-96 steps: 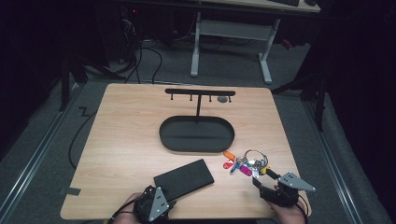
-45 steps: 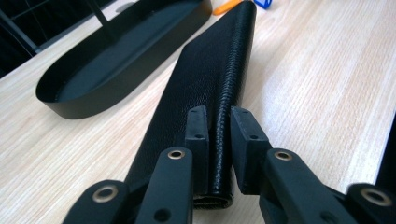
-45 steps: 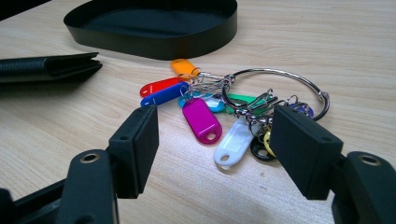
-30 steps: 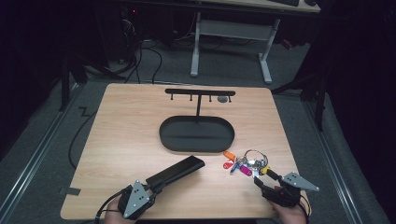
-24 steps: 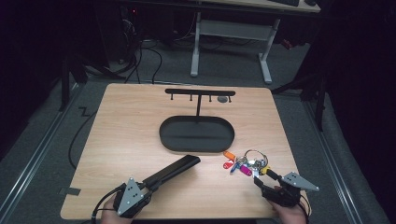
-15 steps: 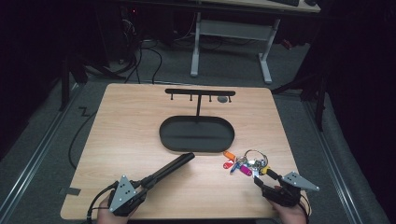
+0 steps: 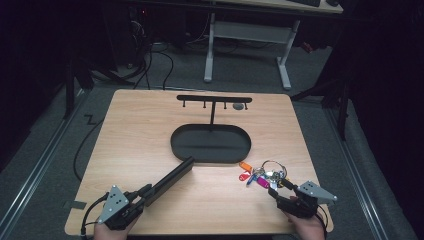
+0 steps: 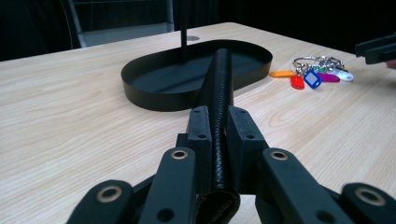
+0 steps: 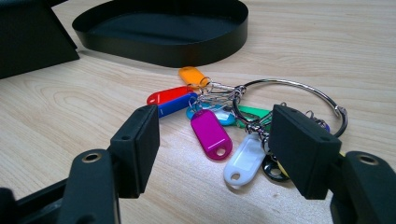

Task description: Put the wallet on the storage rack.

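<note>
Left gripper (image 7: 141,196) near tabletop's (image 7: 140,130) front-left corner, clamped on black leather wallet (image 8: 219,93) held on edge; right gripper (image 9: 212,140), jaws apart, beside key bunch (image 9: 224,116) near front-right corner

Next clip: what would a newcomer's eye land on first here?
Probably the bunch of coloured key tags on a metal ring, bright against the wood near the table's front right, with the open right gripper just short of it. Next, the flat black leather-like case clamped on edge in the left gripper, its far end reaching the oval black tray at the table's middle.
</note>
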Motion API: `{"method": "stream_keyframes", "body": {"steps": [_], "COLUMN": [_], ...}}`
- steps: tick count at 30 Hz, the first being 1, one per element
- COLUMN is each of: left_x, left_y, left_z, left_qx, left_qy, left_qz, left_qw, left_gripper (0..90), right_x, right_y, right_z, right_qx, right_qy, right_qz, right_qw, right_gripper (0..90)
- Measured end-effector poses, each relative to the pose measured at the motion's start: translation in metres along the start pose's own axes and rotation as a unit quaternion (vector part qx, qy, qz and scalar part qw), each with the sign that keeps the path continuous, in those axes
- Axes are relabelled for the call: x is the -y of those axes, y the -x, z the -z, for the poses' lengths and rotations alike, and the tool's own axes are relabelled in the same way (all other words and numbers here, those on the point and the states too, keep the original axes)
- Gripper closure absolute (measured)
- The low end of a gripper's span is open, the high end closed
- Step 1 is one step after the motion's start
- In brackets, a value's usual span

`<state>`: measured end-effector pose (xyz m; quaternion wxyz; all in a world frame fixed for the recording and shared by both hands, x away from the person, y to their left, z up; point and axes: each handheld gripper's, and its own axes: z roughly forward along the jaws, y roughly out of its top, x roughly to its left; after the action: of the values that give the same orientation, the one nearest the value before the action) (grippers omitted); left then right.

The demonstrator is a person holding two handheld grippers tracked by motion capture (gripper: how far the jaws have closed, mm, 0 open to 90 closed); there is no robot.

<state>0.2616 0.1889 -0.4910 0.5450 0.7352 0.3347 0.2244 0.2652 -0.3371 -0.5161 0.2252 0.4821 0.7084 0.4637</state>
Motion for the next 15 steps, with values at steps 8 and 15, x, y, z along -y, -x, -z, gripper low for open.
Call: {"method": "stream_keyframes", "body": {"steps": [8,15], "left_x": [0.002,0.005], "left_y": [-0.014,-0.022], "left_z": [0.000,0.000], "left_qx": [-0.002,-0.007], "left_qy": [0.007,0.009], "left_qz": [0.021,0.036], "left_qw": [0.9998,0.9993], "left_gripper": [79.7,79.0], "right_x": [0.002,0.002], "right_y": [0.002,0.001], "right_z": [0.003,0.003], "right_qx": [0.004,0.004], "right_qy": [0.002,0.000], "right_qz": [-0.004,-0.003], "right_qw": [1.0000,1.0000], "right_gripper": [34.2,34.2]}}
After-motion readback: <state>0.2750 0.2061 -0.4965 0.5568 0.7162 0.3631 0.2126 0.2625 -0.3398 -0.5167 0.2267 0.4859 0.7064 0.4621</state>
